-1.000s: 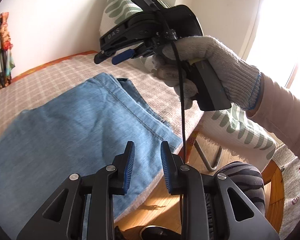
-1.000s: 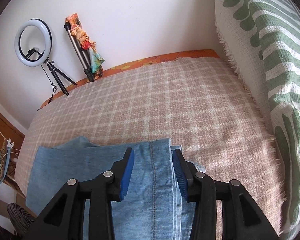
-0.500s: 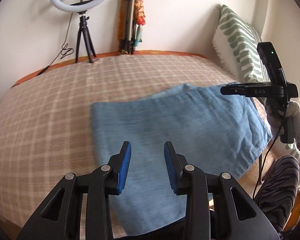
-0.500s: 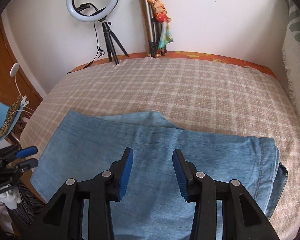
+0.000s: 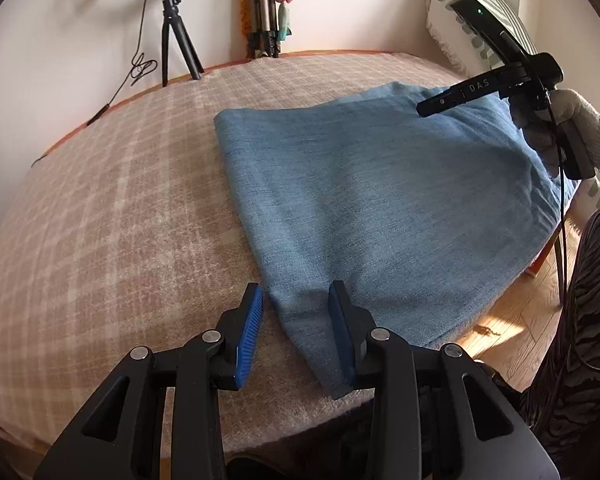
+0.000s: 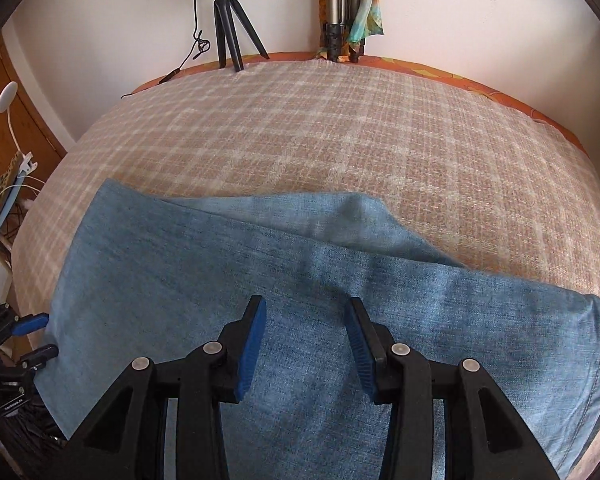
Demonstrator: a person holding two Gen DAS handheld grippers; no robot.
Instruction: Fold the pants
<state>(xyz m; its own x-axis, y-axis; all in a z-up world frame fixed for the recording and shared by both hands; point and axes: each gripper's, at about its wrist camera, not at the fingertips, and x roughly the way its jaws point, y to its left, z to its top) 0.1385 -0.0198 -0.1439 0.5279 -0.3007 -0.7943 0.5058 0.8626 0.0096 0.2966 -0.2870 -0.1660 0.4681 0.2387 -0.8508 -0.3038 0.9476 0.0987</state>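
The blue denim pants (image 5: 372, 200) lie folded flat on the plaid bedspread (image 5: 100, 220), near the bed's front edge. My left gripper (image 5: 296, 312) is open and empty, its fingers on either side of the pants' near left corner. My right gripper (image 6: 306, 332) is open and empty, low over the middle of the pants (image 6: 300, 280). In the left wrist view the right gripper's body (image 5: 496, 80) hovers over the pants' far right end in a gloved hand. In the right wrist view the left gripper's fingertips (image 6: 32, 324) sit at the pants' left edge.
A ring light on a tripod (image 5: 168, 20) and a folded tripod (image 5: 264, 12) stand against the back wall. A green-striped pillow (image 5: 472, 4) leans at the right. The wooden floor (image 5: 500, 320) and a striped slipper (image 5: 588, 312) lie past the bed's edge.
Both grippers have swung round to face the back wall. The left one has come down to the pants' near left corner, the right one has lowered over the middle. Both stayed open.
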